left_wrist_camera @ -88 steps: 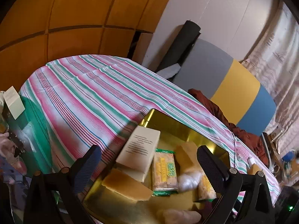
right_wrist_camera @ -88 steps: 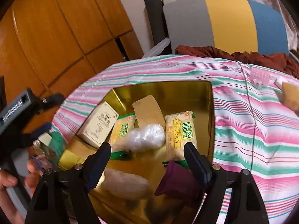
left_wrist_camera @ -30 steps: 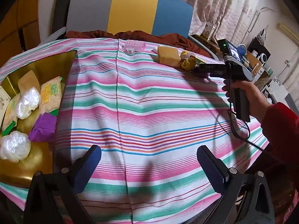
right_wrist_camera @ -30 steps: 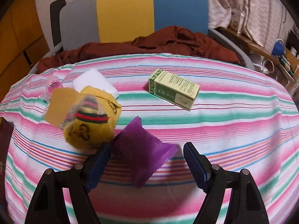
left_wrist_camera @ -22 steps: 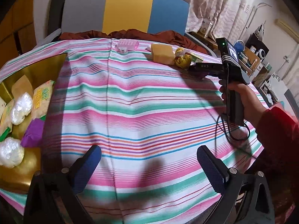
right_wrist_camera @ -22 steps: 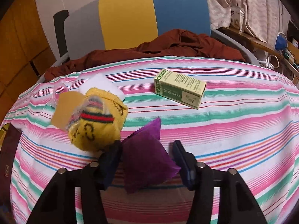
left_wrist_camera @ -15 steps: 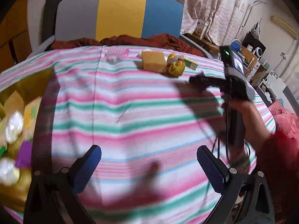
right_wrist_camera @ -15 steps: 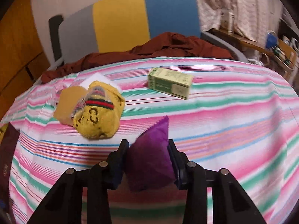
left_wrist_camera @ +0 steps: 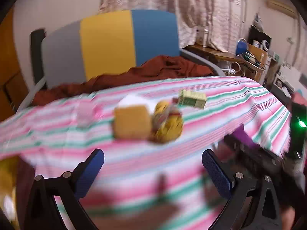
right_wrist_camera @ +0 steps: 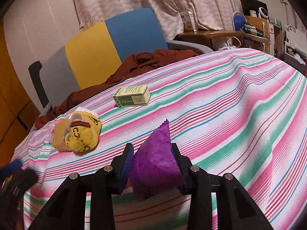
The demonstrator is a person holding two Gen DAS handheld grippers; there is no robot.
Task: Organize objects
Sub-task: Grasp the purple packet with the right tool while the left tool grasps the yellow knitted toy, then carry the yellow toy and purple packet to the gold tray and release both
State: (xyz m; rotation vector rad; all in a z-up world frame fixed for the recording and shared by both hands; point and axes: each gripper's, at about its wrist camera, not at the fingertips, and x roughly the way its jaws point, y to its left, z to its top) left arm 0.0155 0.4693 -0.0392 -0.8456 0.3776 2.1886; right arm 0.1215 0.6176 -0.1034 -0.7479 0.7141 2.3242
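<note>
My right gripper (right_wrist_camera: 152,150) is shut on a purple packet (right_wrist_camera: 156,161) and holds it above the striped tablecloth (right_wrist_camera: 230,99). A yellow patterned pouch (right_wrist_camera: 82,134) lies to its left against a tan block (right_wrist_camera: 58,135). A green box (right_wrist_camera: 132,95) lies farther back. My left gripper (left_wrist_camera: 153,164) is open and empty above the cloth, facing the tan block (left_wrist_camera: 131,121), the yellow pouch (left_wrist_camera: 168,124) and the green box (left_wrist_camera: 192,98). The left wrist view is blurred. The purple packet (left_wrist_camera: 244,136) shows at its right.
A chair with grey, yellow and blue panels (right_wrist_camera: 107,49) stands behind the table with a rust-brown cloth (right_wrist_camera: 145,61) on it. A gold tray edge (left_wrist_camera: 7,174) shows at the far left. A cluttered desk (right_wrist_camera: 230,32) stands at the back right.
My right gripper closed on the purple packet and lifted it off the cloth. My left gripper swung right, away from the gold tray, toward the objects at the far side.
</note>
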